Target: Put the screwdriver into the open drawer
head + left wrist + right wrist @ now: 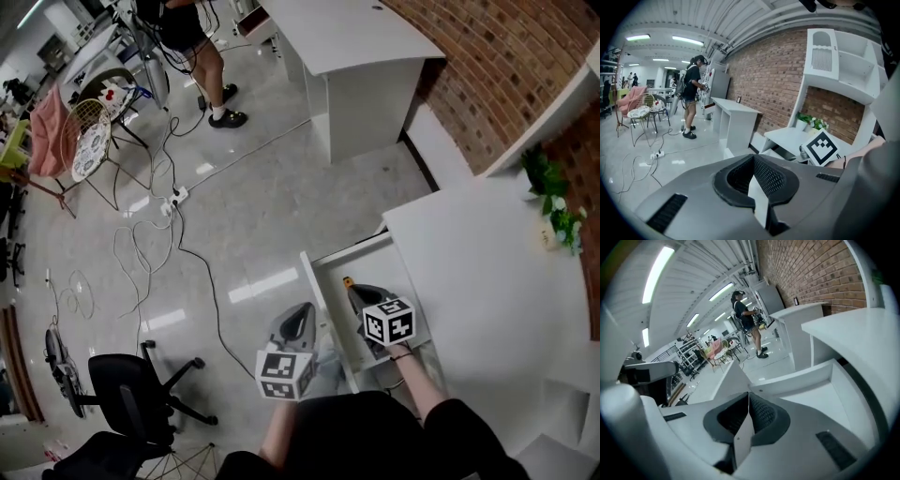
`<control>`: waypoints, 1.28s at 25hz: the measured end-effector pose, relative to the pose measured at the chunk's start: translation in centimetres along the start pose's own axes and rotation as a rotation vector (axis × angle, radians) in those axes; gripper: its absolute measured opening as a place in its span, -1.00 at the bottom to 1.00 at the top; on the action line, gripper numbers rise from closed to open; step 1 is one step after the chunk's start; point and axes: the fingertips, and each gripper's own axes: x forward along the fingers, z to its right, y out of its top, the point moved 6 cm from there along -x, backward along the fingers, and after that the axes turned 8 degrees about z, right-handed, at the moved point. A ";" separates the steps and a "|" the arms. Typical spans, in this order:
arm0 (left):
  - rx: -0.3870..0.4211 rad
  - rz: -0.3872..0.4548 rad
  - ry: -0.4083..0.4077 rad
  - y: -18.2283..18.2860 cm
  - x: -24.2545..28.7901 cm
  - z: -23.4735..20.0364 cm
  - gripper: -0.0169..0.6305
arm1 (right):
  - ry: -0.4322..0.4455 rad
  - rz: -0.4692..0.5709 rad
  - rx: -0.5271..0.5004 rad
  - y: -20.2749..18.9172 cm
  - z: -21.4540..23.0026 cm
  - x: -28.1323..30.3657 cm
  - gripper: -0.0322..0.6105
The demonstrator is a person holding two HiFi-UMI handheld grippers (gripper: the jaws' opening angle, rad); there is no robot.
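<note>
Screwdriver (347, 281) shows only in the head view, as a small orange bit inside the open drawer (345, 249), close to its left wall and just past the tip of the right tool (353, 292); it is too small to tell whether it lies flat or whether the tool touches it. The right gripper view looks along its own jaws at the drawer's bare white floor (825, 397) and shows no screwdriver. There the right tool (748, 405) has its jaws pressed together with nothing between them, so the screwdriver appears to be free of it and already in the drawer. The left tool (302, 312) hangs outside the drawer's left wall, above the floor, and in its own view the left tool (757, 186) is likewise closed and empty. If the step in hand is clearing out, the right tool should rise straight up, away from the orange end, so nothing gets nudged or dragged against the wall. Keeping it off the white table (487, 272) at the right, and holding the left tool off the drawer's edge, avoids jolting the drawer.
</note>
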 end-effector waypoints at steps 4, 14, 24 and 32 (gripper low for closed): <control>0.004 0.055 -0.011 1.7 -1.1 0.4 -0.92 | 0.037 0.087 -0.003 2.5 -1.7 -2.5 -0.85; 0.052 0.188 -0.071 6.9 -3.9 2.0 -0.92 | 0.085 0.313 -0.062 8.4 -5.6 -9.2 -0.85; 0.123 0.299 -0.097 11.0 -6.2 3.3 -0.92 | 0.092 0.495 -0.141 13.2 -7.5 -15.1 -0.85; 0.172 0.374 -0.113 13.4 -7.1 4.1 -0.92 | 0.081 0.610 -0.191 15.6 -7.9 -18.4 -0.85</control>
